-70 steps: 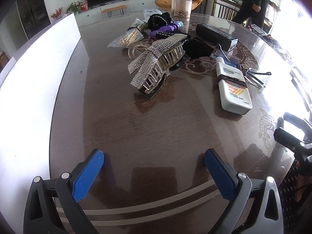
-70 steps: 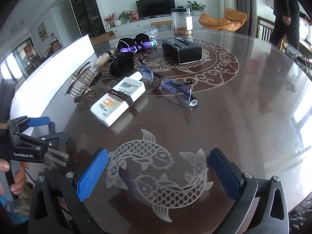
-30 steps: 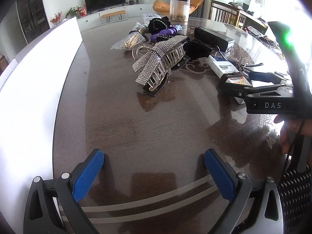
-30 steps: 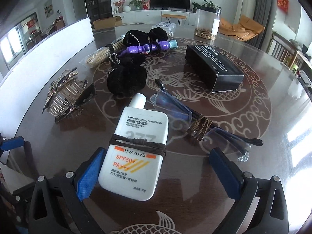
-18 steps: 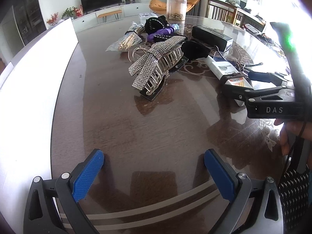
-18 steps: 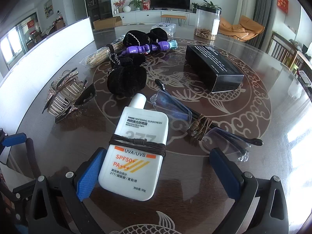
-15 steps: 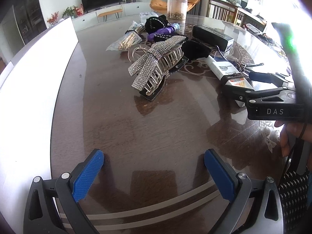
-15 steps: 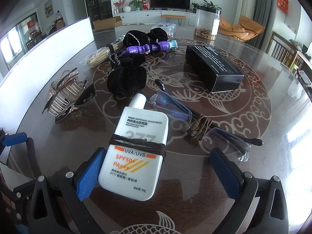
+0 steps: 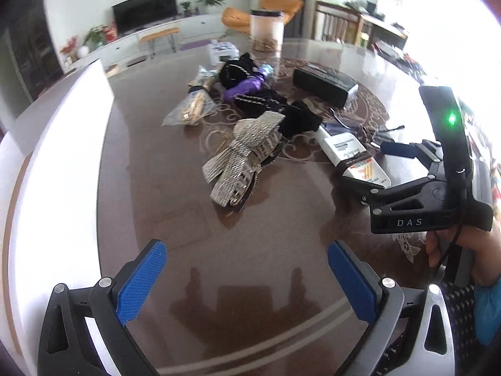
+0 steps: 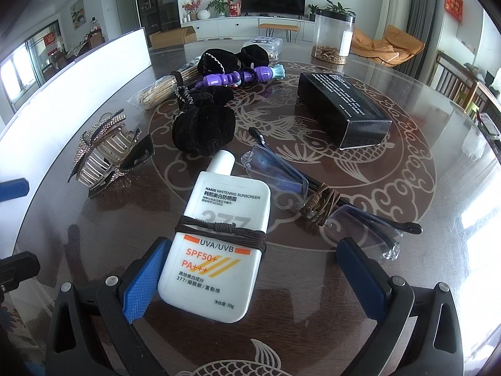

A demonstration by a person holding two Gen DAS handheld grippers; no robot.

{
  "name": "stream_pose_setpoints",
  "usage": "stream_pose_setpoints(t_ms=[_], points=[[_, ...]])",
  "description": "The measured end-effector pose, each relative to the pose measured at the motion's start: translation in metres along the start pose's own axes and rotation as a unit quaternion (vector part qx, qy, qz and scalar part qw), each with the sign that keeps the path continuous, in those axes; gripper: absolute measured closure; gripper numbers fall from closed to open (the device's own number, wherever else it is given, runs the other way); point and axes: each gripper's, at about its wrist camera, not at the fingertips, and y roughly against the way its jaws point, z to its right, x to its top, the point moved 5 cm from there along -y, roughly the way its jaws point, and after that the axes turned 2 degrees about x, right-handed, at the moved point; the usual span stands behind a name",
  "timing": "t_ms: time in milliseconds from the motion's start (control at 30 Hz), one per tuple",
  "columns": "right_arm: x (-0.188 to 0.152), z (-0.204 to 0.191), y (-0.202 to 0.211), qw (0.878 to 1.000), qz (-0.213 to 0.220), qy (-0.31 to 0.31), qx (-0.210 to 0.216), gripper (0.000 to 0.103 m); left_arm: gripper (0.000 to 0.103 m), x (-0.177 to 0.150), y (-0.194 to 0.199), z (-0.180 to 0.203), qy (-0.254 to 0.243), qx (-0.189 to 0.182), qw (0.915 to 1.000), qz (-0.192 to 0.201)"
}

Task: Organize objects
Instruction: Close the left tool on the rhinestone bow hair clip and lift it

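A white sunscreen bottle with a brown cord around it lies on the round dark table, its lower end between the open fingers of my right gripper; its left side is close to the left blue pad. Clear glasses tied with cord lie to its right. A rhinestone hair claw lies ahead of my left gripper, which is open over bare table. The right gripper shows at the right of the left wrist view, around the sunscreen bottle.
Farther back lie a black velvet pouch, a purple toy, a black box, a bag of sticks and a clear jar. A white board runs along the table's left edge.
The right gripper moved forward slightly, so the sunscreen bottle now sits a little deeper between its fingers. The left gripper's view shifted a little; the hair claw stays put.
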Motion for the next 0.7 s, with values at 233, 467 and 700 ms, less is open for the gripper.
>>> stream_pose_setpoints(t_ms=[233, 467, 700], points=[[0.0, 0.0, 0.0, 1.0, 0.0, 0.0, 0.0, 0.0, 0.0, 0.019, -0.003, 0.001, -0.03, -0.005, 0.9995, 0.001], [0.0, 0.0, 0.0, 1.0, 0.0, 0.0, 0.0, 0.0, 0.0, 0.04, -0.023, 0.007, -0.041, -0.015, 0.999, -0.003], [0.0, 0.0, 0.0, 1.0, 0.001, 0.0, 0.0, 0.0, 0.0, 0.053, -0.054, -0.003, 0.012, -0.011, 0.9994, -0.031]])
